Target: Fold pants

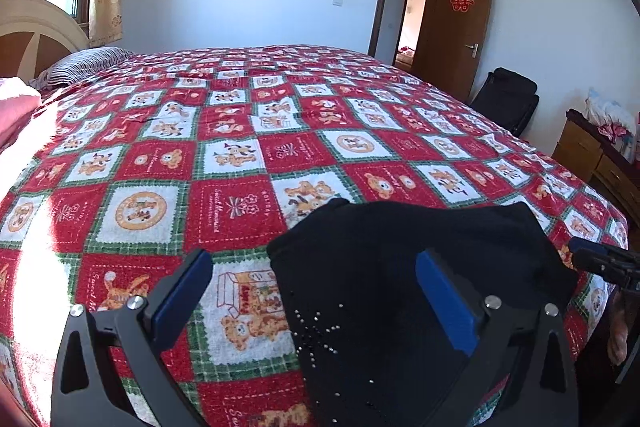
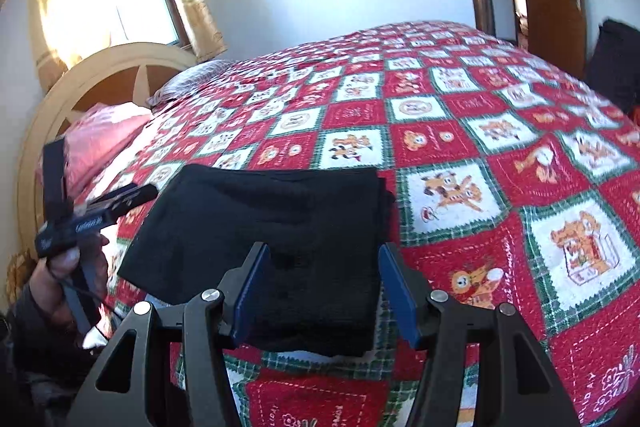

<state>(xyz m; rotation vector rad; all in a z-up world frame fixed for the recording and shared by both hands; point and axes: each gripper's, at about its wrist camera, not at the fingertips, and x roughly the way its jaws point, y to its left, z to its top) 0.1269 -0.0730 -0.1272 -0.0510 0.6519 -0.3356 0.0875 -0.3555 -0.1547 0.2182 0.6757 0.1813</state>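
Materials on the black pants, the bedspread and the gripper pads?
Black pants: soft matte knit, probably cotton blend; small shiny studs show in the left wrist view.
Bedspread: fuzzy terry-like printed cloth, nap visible.
Pads on the fingers: smooth matte blue, likely rubber or foam; frames look like black plastic.

We see each tool, left tool (image 1: 314,297) and right tool (image 2: 320,291), built of black arms with silver screws and blue pads (image 2: 250,291); a dark sleeve (image 2: 24,323) covers the left wrist.
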